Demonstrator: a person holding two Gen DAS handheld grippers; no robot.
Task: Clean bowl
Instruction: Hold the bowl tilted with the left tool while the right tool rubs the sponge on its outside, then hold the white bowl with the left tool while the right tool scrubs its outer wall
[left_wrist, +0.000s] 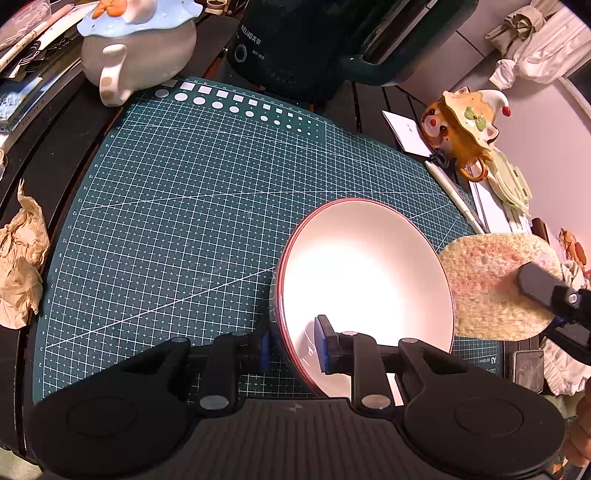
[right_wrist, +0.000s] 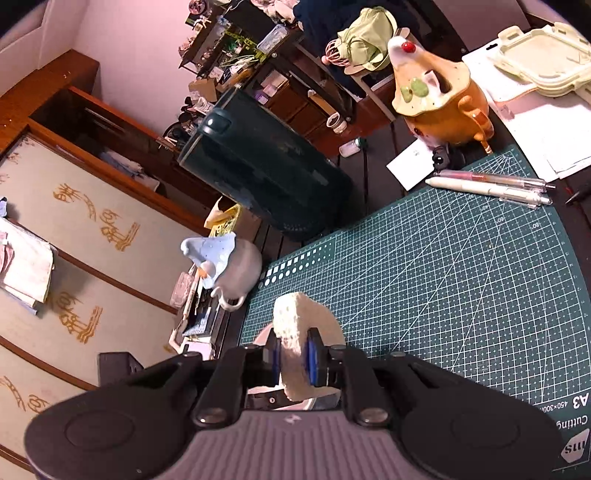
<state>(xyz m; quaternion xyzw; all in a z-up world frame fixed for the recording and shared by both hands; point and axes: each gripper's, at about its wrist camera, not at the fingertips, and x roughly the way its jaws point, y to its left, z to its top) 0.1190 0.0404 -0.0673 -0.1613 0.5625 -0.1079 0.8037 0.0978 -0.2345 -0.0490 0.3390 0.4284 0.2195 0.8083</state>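
Bowl pinched in my left hand-held gripper, sponge in my right hand-held gripper.

My left pads clamp the near rim of the white bowl, tilted over the cutting mat; its near edge is cut off behind the gripper body; my right pads squeeze the pale sponge tight, just right of the bowl's rim; whether sponge touches bowl I cannot tell; from the right wrist view the bowl is almost wholly hidden behind the sponge.
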